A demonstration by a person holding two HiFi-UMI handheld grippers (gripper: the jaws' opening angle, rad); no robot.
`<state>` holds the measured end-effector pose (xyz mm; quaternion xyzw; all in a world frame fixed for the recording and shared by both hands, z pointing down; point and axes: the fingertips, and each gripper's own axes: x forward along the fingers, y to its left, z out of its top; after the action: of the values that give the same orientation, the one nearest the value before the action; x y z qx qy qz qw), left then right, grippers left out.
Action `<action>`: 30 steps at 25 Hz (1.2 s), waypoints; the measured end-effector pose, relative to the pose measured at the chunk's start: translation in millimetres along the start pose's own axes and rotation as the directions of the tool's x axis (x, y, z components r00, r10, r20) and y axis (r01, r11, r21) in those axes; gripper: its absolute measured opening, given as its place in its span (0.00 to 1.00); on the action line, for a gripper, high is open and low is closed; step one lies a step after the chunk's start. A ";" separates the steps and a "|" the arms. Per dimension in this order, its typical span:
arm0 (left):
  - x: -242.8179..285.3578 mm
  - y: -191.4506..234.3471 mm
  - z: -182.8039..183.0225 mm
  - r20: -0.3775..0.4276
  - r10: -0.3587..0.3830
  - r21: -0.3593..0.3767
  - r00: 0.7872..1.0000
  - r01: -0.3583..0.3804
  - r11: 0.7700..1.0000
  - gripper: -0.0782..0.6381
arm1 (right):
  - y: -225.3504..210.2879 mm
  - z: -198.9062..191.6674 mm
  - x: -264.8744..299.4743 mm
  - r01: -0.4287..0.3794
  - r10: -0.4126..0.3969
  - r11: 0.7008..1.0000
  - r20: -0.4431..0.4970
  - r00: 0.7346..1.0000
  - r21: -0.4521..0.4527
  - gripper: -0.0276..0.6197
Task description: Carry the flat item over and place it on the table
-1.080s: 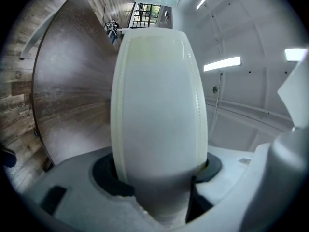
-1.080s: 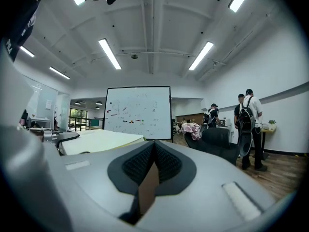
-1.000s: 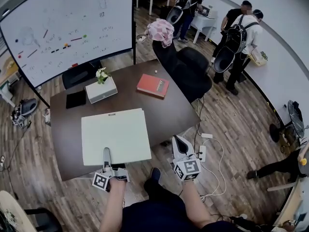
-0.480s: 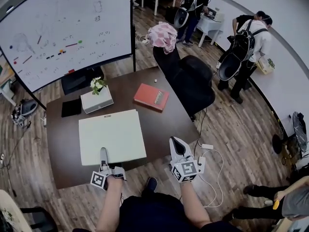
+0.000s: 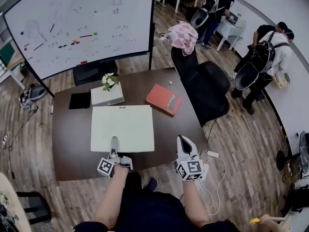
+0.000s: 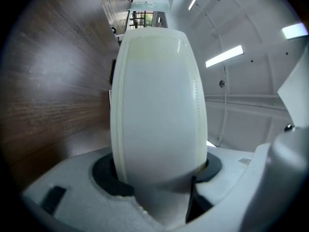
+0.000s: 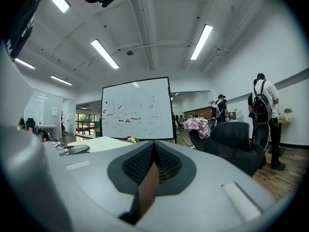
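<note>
Dark brown wood is the top of the table (image 5: 72, 144), and the cream-white flat board (image 5: 122, 128) is over its middle part, with the near edge close to the front edge of the table. It looks to lie on the wood, but I cannot tell if it rests there with all its weight.

The left gripper (image 5: 114, 146) is at this near edge. In the left gripper view the board fills the space between the two jaws and they are closed on it, so this tool is gripping the board. The wood grain of the table shows just beside the board in that view.

The right gripper (image 5: 184, 144) is off the table, beside its front right corner and above the wooden floor. Its jaws are pressed together and nothing is between them.

Behind the board, a white box (image 5: 107, 95) with small flowers stands just beside the far edge. A black flat thing (image 5: 79, 100) lies to the left of the box, and a red book (image 5: 164, 99) lies to the right of the board. A black chair (image 5: 205, 88) stands near the right side of the table, and a whiteboard (image 5: 82, 23) stands behind it.
</note>
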<state>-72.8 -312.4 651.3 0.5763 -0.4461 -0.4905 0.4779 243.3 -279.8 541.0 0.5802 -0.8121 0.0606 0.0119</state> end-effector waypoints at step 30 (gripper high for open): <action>84.4 157.7 39.6 0.111 0.248 -0.088 0.962 -0.239 0.967 0.50 | -5.7 -8.1 119.2 -0.042 0.041 0.999 -0.062 0.997 -0.028 0.05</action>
<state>-109.0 -422.8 793.0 0.4683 -0.5235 -0.4778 0.5276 209.3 -392.9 560.2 0.5608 -0.8241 0.0667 0.0440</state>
